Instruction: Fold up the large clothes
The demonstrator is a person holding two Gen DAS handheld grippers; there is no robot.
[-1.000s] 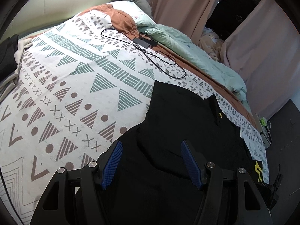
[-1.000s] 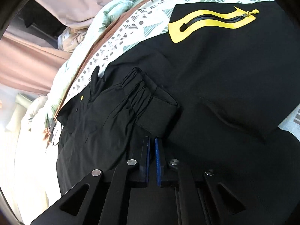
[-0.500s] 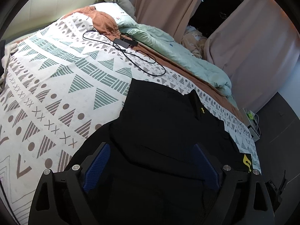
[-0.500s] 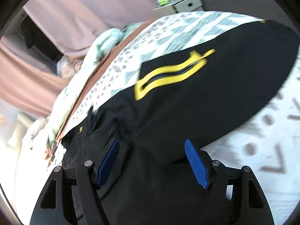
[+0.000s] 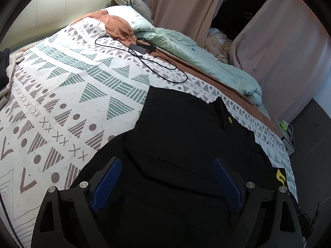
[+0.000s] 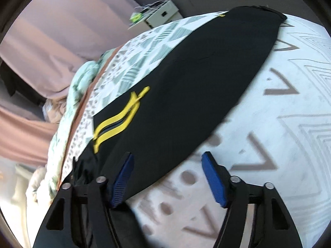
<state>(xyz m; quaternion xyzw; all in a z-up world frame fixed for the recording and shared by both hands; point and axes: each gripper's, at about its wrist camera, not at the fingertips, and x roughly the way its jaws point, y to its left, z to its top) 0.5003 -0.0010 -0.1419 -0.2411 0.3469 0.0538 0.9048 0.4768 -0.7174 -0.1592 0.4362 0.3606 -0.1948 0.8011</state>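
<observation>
A large black jacket [image 5: 186, 136] with a yellow wavy zip trim [image 6: 118, 122] lies spread flat on the patterned bedspread [image 5: 62, 95]. My left gripper [image 5: 166, 165] is open and empty, hovering above the jacket's middle, its blue pads [image 5: 105, 184] wide apart. My right gripper [image 6: 167, 163] is open and empty, above the jacket's lower side edge, with the left pad [image 6: 122, 179] over black cloth and the right pad [image 6: 213, 179] over the bedspread [image 6: 279, 144]. The right wrist view is blurred by motion.
A black charger with a looped cable [image 5: 142, 62] lies on the bed beyond the jacket. A rust blanket [image 5: 118, 26] and a mint duvet [image 5: 198, 60] are bunched along the far side. Curtains [image 5: 285, 47] and a power strip [image 5: 286, 134] are past the bed edge.
My right gripper let go of the black cuff, opened wide and swung toward the jacket's side edge. My left gripper opened wider and drew back slightly above the jacket.
</observation>
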